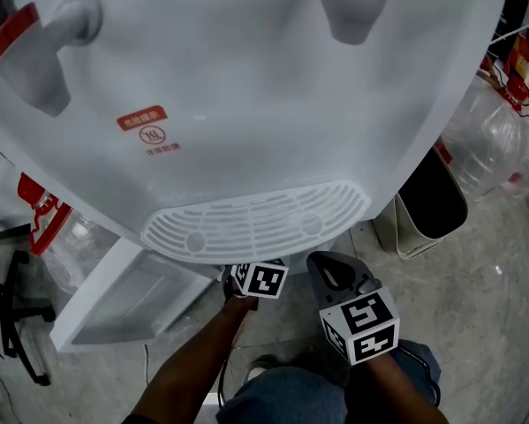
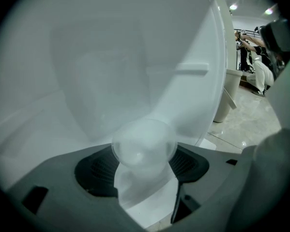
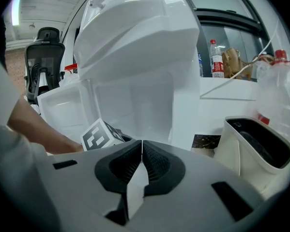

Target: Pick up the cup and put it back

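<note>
The left gripper (image 2: pixel 144 167) reaches forward, jaws spread wide and clamped on a clear cup (image 2: pixel 144 146). The right gripper (image 3: pixel 141 162) hangs just beside it, jaws pressed together, empty.

The head view looks steeply down from close above the white water dispenser (image 1: pixel 246 104), with the floor (image 1: pixel 476 290) along its lower edge. The left gripper view sits low and very near the dispenser's recess, facing into it along the left claw (image 2: pixel 144 170), with the cup (image 2: pixel 144 146) close before the lens. The right gripper view stands farther back, looking along the right claw (image 3: pixel 141 151) at the dispenser's front. With the head view it shares 2 things: the left claw's marker cube (image 3: pixel 100 135) and the bin (image 3: pixel 253 144).
</note>
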A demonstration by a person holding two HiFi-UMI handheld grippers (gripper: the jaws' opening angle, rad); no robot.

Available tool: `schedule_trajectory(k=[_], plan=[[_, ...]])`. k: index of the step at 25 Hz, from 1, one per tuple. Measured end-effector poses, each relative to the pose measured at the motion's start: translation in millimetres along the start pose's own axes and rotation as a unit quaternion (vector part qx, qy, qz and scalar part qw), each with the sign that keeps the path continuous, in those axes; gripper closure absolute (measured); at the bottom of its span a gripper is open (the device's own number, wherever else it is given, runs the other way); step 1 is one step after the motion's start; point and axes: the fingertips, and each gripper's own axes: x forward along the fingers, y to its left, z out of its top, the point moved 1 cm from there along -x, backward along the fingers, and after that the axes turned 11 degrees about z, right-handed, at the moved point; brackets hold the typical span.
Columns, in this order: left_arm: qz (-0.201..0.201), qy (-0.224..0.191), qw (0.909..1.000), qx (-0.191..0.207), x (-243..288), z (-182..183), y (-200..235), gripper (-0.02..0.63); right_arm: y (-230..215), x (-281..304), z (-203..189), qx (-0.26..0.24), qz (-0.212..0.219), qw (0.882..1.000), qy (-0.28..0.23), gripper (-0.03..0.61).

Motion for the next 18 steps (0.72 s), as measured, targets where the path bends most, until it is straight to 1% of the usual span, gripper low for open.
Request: schedule_trajectory(k=[9, 15, 18], plan=[[-0.003, -0.003, 0.9999, -0.014, -1, -3, 1, 0.291, -1, -2, -3, 0.002, 0.002, 1.000, 0.002, 0.557], [0.002, 0.003, 0.9995, -0.031, -5, -10, 5, 0.259, 2, -3, -3, 0.002, 0.006, 1.000, 0.001, 0.557], [-0.010, 0.010, 0.9988, -0.046, -4, -18, 0, 0.258, 4, -4, -2, 0.002, 0.007, 1.000, 0.000, 0.557]])
